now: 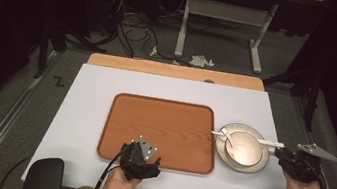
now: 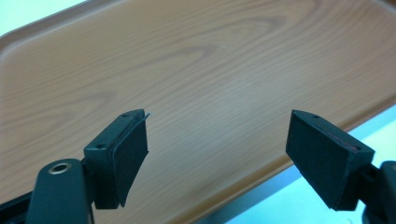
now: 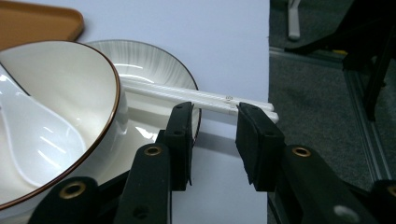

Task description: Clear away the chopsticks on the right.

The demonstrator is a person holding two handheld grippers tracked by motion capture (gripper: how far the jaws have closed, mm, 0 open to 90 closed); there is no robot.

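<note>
chopsticks [image 3: 196, 98] on plate [image 3: 154, 65] rim, r gripper [image 3: 214, 122] jaws apart around them (l gripper [image 2: 217, 144] spread wide).

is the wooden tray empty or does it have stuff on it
Empty. The tray shows bare wood grain; the bowl with its spoon sits on a plate beside it.

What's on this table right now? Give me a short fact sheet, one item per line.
tray: wooden tray, nothing on it, middle of the white table
plate: plate right of the tray, carrying a bowl
spoon: white spoon lying in the bowl
chopsticks: white chopsticks across the plate's far rim
left gripper: left gripper open over the tray's near edge
right gripper: right gripper partly open, near the chopsticks' end, not gripping
</note>
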